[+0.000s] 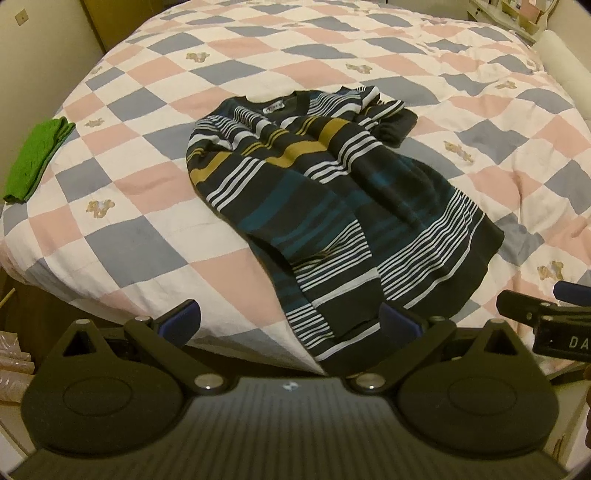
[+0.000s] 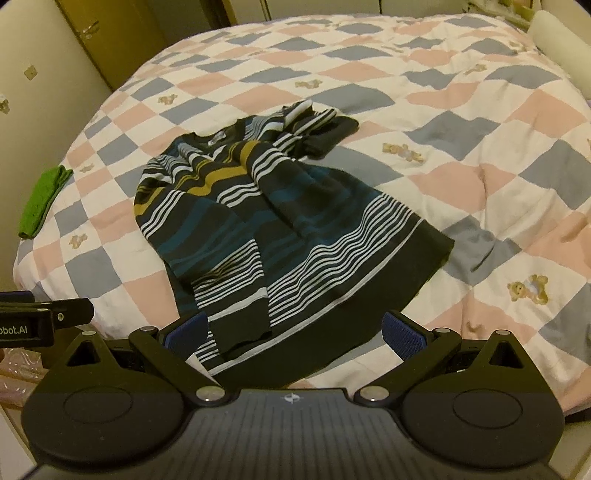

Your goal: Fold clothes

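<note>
A dark striped sweater [image 1: 314, 192] with white, teal and mustard bands lies crumpled on the bed, neck far, hem towards me; one sleeve is bunched at its far right. In the right wrist view the same sweater [image 2: 280, 221] spreads out with its hem close to the fingers. My left gripper [image 1: 290, 321] is open just short of the hem, nothing between its blue pads. My right gripper [image 2: 293, 328] is open too, hovering over the hem edge. The right gripper [image 1: 546, 317] shows at the left view's right edge, and the left gripper [image 2: 44, 317] at the right view's left edge.
A checked pink, grey and white quilt [image 1: 147, 184] covers the bed. A folded green cloth [image 1: 33, 158] lies at its left edge, also the green cloth [image 2: 42, 199]. Wooden wardrobe doors [image 2: 122, 33] stand behind, and a white bolster [image 2: 561, 40] at the far right.
</note>
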Tool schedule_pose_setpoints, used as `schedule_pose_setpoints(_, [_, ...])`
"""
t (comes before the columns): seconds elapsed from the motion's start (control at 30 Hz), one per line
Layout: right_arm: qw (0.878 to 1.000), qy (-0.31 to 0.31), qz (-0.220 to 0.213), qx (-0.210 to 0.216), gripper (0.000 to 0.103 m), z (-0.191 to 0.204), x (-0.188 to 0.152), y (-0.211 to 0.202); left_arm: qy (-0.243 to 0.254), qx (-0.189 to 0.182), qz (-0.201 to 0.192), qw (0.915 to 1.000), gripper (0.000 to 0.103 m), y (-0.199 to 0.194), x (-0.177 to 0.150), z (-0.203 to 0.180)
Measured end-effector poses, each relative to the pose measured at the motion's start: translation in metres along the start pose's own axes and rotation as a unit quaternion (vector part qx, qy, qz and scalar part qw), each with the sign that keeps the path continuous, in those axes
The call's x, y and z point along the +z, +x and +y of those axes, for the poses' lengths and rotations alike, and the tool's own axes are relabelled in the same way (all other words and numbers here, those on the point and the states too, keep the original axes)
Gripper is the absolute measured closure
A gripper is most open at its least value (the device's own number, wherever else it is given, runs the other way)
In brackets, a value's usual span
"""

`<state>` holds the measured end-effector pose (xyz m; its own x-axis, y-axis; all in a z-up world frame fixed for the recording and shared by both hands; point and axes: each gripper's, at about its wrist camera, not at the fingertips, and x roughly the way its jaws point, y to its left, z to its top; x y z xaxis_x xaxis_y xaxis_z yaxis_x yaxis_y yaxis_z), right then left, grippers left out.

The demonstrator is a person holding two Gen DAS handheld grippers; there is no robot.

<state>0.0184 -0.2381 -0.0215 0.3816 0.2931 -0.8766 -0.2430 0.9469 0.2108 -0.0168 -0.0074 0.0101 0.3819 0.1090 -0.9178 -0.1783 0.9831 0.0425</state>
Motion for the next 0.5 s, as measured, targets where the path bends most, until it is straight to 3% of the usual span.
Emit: schedule_pose_setpoints(0.5, [1.000, -0.004, -0.015, 0.006, 0.000, -0.025, 0.008, -0.003, -0.016, 0.004, -0.012, 0.9998, 0.001, 0.000, -0.001, -0.015])
